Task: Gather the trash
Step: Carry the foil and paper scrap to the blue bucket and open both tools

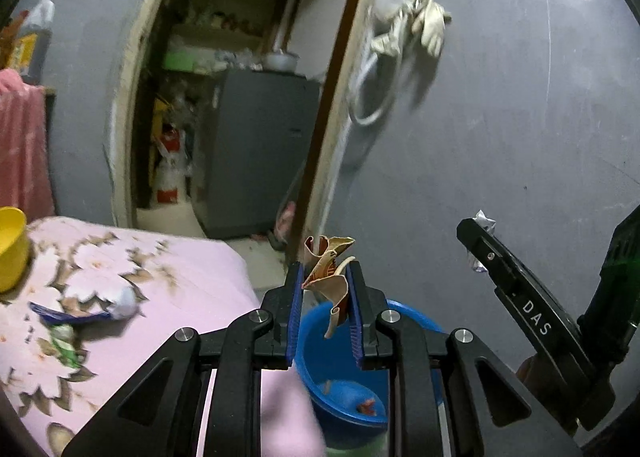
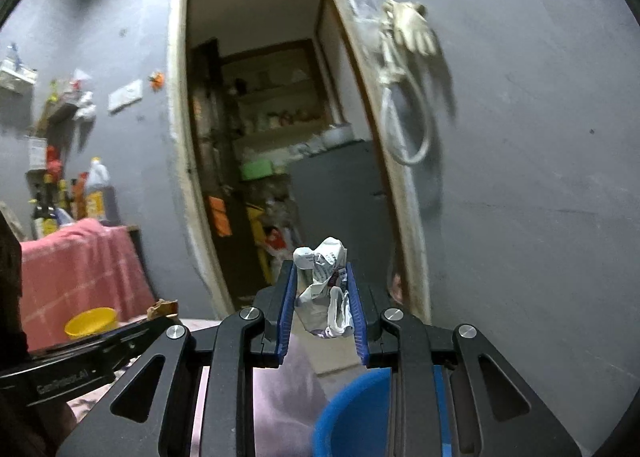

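My left gripper [image 1: 325,277] is shut on a curled brown paper scrap [image 1: 329,277] and holds it above a blue bucket [image 1: 344,369] that has a few bits of trash at its bottom. My right gripper [image 2: 321,285] is shut on a crumpled white printed paper [image 2: 326,289], above and left of the blue bucket [image 2: 352,413]. The right gripper also shows at the right of the left wrist view [image 1: 480,241]. More trash lies on the pink flowered bed [image 1: 192,269]: a blue wrapper [image 1: 68,313], a white paper ball [image 1: 124,299] and a green wrapper [image 1: 66,345].
A yellow bowl [image 1: 12,249] sits at the bed's left edge. An open doorway [image 1: 236,97] leads to a storeroom with a grey cabinet [image 1: 260,153]. Gloves [image 1: 424,21] and a hose hang on the grey wall. A pink cloth [image 2: 76,277] and bottles [image 2: 96,193] stand at left.
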